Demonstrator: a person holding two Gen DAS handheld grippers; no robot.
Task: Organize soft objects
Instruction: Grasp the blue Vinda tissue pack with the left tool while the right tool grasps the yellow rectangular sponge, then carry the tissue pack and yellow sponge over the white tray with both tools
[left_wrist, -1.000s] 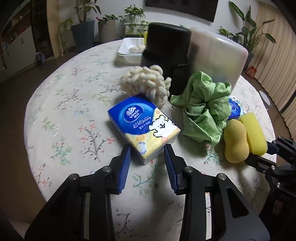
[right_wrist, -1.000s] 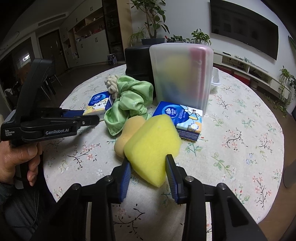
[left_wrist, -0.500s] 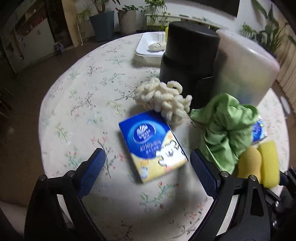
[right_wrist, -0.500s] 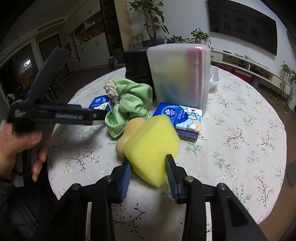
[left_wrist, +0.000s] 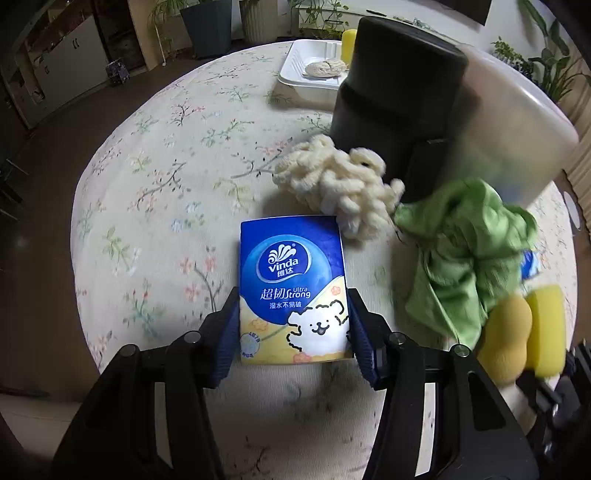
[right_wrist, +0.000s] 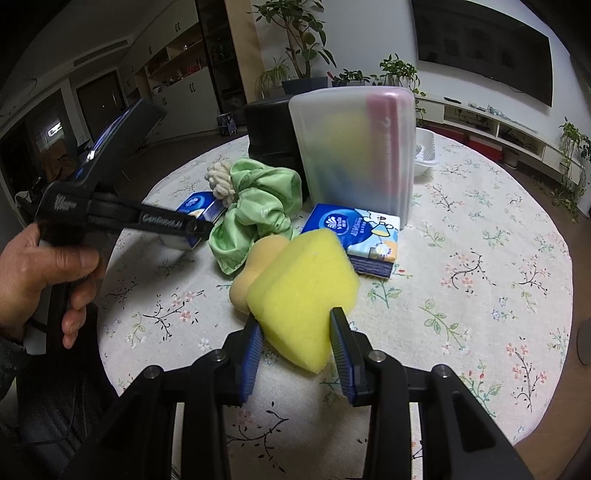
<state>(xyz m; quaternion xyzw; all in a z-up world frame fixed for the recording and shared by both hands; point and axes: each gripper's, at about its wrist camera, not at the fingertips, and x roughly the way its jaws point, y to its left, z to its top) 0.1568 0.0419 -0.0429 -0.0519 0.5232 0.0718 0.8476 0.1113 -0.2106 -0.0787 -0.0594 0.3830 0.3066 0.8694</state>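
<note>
— Gripping that tissue pack (left_wrist: 291, 291) already? The left claw (left_wrist: 291, 332) has just been closing, with a pad at each long side of it.

— The pads look pressed to the pack, which lies flat on the flowered surface (left_wrist: 155, 192), its far corner touching the cream yarn bundle (left_wrist: 336, 181). Squeeze gently; it will dent, so I'd grip only enough to stop it slipping.

— And the other side?

— The right claw (right_wrist: 295, 328) is clenched on the yellow sponge (right_wrist: 303, 291), held just beside the tan sponge (right_wrist: 255, 269). I'd lift the pack straight up, clear of the yarn and the green cloth (left_wrist: 465, 258), before heading for the frosted bin (right_wrist: 354, 147).
</note>
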